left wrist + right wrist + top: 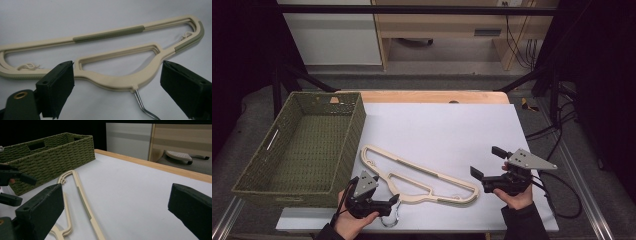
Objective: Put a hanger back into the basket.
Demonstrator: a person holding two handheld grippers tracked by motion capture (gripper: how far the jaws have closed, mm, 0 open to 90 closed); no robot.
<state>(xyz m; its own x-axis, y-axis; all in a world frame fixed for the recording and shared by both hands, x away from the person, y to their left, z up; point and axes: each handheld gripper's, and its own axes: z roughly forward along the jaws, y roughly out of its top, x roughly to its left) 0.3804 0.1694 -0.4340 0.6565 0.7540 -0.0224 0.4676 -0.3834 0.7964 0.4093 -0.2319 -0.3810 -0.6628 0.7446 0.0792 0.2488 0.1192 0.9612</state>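
Basket (pixel 302 145) blocking left; mat (pixel 447 130) clear.

A white sheet (pixel 447 130) covered the wooden desk (pixel 432 96). Beyond it stood a pale wooden cabinet (pixel 452 25) beside a white panel (pixel 332 35), with black cables (pixel 524 47) on grey floor (pixel 437 80).

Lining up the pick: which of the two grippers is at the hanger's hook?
The left gripper, open, by the metal hook of the hanger. The right gripper, also open, hangs off its far end.
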